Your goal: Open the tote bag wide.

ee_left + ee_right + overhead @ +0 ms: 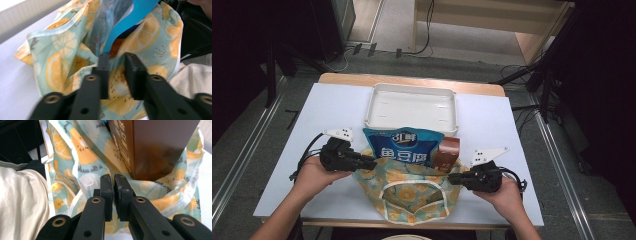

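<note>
A fabric bag (412,192) printed with lemon slices lies at the table's front middle. A blue snack packet (404,147) and a brown box (448,152) stick out of its far opening. My left gripper (372,162) is at the bag's left edge. In the left gripper view its jaws (117,62) stand apart over the bag's cloth (57,67), below the blue packet (132,17). My right gripper (452,178) is at the bag's right edge. Its jaws (114,180) are pressed together on the cloth (82,152) just under the brown box (155,145).
An empty white tray (412,107) sits just behind the bag at the table's back middle. The white-covered table (337,110) has bare room left and right of it. Cables and stands lie on the floor around the table.
</note>
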Available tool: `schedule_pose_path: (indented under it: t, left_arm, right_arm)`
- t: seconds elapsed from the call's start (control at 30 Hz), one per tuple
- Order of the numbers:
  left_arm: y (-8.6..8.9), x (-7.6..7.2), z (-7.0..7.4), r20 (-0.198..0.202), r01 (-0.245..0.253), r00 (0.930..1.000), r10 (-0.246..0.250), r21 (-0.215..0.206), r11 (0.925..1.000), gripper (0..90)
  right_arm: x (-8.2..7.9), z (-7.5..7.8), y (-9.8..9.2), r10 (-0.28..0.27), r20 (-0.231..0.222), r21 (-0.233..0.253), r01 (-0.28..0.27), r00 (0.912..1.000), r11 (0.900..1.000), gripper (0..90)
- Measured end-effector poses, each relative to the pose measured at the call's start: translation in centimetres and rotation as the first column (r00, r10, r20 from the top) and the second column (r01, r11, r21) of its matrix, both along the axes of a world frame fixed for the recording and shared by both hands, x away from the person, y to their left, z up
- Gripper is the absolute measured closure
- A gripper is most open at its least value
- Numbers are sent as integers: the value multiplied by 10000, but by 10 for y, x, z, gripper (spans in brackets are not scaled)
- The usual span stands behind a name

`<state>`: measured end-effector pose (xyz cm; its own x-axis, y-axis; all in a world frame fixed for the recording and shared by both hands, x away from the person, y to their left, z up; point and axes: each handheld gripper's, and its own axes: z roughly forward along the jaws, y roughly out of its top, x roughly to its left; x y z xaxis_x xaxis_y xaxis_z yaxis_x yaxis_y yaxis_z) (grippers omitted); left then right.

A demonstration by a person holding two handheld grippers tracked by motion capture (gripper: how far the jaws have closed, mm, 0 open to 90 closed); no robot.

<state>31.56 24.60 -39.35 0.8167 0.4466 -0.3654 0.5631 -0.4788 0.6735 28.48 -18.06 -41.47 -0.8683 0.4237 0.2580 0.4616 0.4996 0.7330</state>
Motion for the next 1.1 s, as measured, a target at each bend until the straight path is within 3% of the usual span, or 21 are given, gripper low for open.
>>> schedule_pose_path:
  t: [0.2, 0.57, 1.1]
  left_arm:
    - [4, -3, 4, 84, 206, 9998, -205, -154, 9997, 900]
    - [6, -19, 11, 166, 823, 9965, -818, -382, 9959, 900]
    - [4, -27, -14, -673, 971, 9929, -983, -205, 9951, 900]
  right_arm:
    - [-1, 2, -2, 29, 91, 235, -31, 10000, 9997, 900]
    - [-15, 9, -3, 361, 123, 327, -365, 9993, 9988, 900]
    - [-17, -11, 3, 623, -490, 126, -617, 9969, 9980, 900]
